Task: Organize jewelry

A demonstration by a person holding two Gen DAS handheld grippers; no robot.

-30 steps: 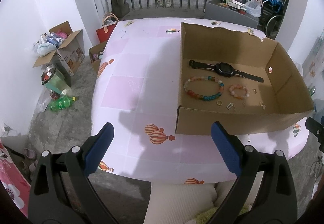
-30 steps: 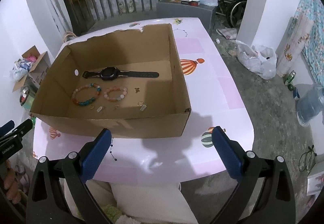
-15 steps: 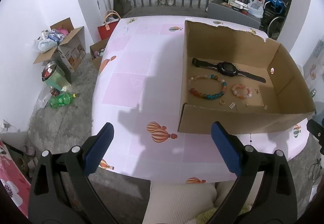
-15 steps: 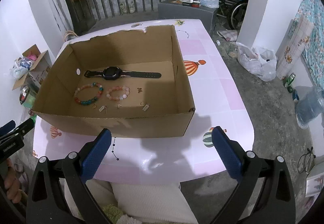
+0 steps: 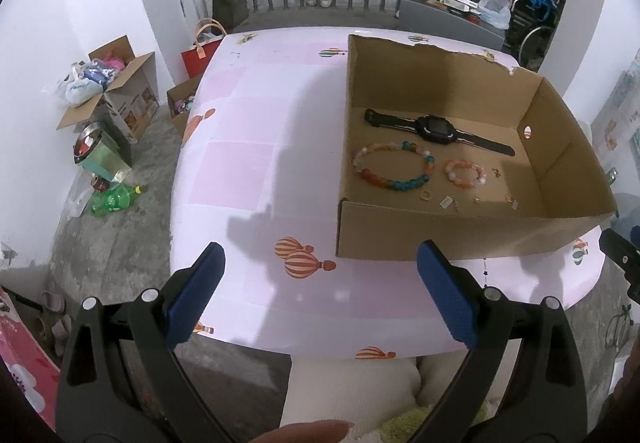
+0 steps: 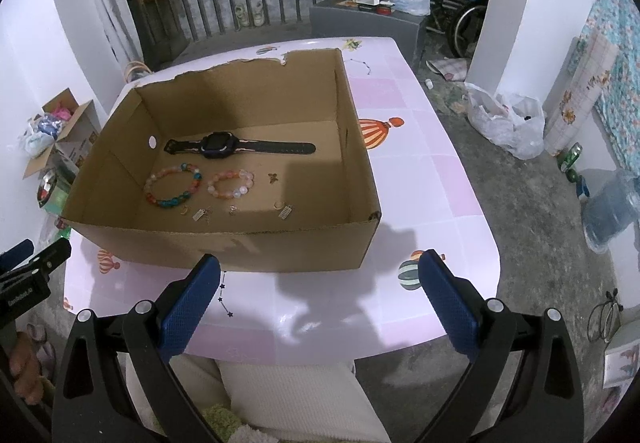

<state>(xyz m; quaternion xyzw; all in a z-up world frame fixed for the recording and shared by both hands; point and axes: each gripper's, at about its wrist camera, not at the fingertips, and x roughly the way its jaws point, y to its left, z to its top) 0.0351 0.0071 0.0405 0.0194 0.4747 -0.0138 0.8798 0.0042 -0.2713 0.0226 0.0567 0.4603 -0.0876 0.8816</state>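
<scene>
Pink table (image 6: 408,179): jewelry box (image 6: 224,247) beyond both open jaws, untouched.

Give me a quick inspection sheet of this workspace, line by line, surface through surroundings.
Surface: pink table with balloon print, bare outside the box.
Job's things: open cardboard box holds a black watch, multicolour bead bracelet, pink bead bracelet, and small rings and charms near the front wall.
Clutter: nothing seen on the table.
Grippers: left gripper and right gripper both open, empty, short of the box.
Cables: nothing seen.
Surroundings: floor boxes, green bottle, plastic bag, railing, wheelchair behind.
</scene>
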